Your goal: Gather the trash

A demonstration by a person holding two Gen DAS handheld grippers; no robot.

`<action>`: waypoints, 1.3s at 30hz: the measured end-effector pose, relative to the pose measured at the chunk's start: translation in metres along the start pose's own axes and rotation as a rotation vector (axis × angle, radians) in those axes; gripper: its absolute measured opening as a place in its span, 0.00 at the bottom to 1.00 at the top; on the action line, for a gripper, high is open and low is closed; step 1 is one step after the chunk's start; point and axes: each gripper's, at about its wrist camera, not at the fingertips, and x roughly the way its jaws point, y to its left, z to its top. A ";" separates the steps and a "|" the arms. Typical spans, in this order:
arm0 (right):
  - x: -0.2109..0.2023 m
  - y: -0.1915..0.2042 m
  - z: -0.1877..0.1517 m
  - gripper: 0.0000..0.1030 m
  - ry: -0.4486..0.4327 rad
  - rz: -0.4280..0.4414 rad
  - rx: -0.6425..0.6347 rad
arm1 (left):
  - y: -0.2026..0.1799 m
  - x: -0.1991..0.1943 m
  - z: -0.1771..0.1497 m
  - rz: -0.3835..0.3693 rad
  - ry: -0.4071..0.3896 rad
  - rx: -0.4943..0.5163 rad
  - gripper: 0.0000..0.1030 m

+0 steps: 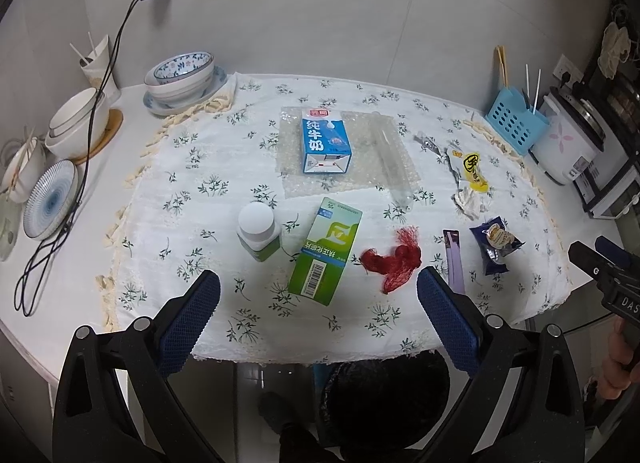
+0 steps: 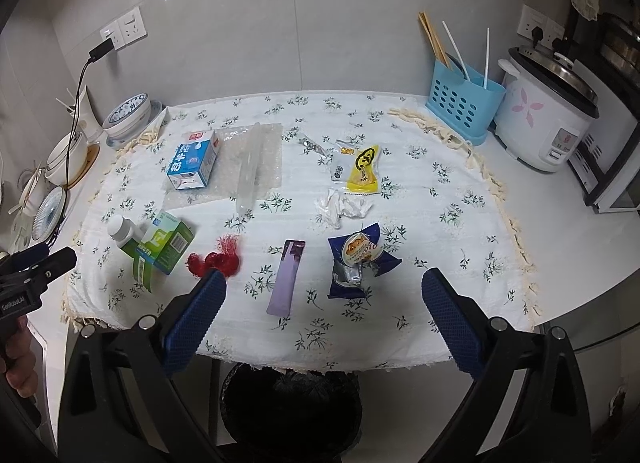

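Note:
Trash lies on a floral tablecloth (image 1: 208, 167): a blue milk carton (image 1: 326, 141) on bubble wrap, a green box (image 1: 326, 251), a white-capped bottle (image 1: 258, 231), red netting (image 1: 394, 257), a purple sachet (image 2: 286, 277), a dark blue snack wrapper (image 2: 356, 261), a yellow wrapper (image 2: 364, 169) and crumpled tissue (image 2: 340, 205). A black bin (image 2: 292, 411) stands under the table's front edge. My left gripper (image 1: 318, 295) is open and empty above the near edge, in front of the green box. My right gripper (image 2: 324, 295) is open and empty, in front of the sachet and blue wrapper.
Stacked bowls (image 1: 180, 77) and plates (image 1: 50, 199) with a black cable sit at the left. A blue utensil holder (image 2: 464, 105) and a rice cooker (image 2: 546, 123) stand at the back right. A clear plastic tube (image 2: 250, 165) lies on the bubble wrap.

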 end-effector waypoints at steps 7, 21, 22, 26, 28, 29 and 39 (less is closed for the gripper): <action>0.000 0.001 -0.001 0.92 0.005 0.001 -0.001 | -0.001 0.000 0.000 0.005 0.001 0.002 0.94; 0.001 0.002 -0.001 0.92 0.014 -0.002 -0.006 | 0.000 0.000 0.000 0.003 0.005 0.000 0.94; 0.001 0.002 -0.001 0.92 0.014 -0.002 -0.006 | 0.000 0.001 0.000 0.004 0.005 0.000 0.94; 0.002 0.002 -0.001 0.92 0.017 0.002 -0.005 | 0.001 0.000 0.000 0.002 0.007 0.000 0.94; 0.002 0.003 -0.001 0.92 0.020 0.004 -0.007 | 0.000 0.001 0.000 0.001 0.009 -0.001 0.94; 0.002 0.003 -0.001 0.92 0.021 0.004 -0.007 | 0.000 0.001 -0.001 0.000 0.010 -0.001 0.94; 0.005 0.004 -0.001 0.92 0.030 0.012 -0.009 | -0.001 0.003 0.000 -0.009 0.020 -0.002 0.94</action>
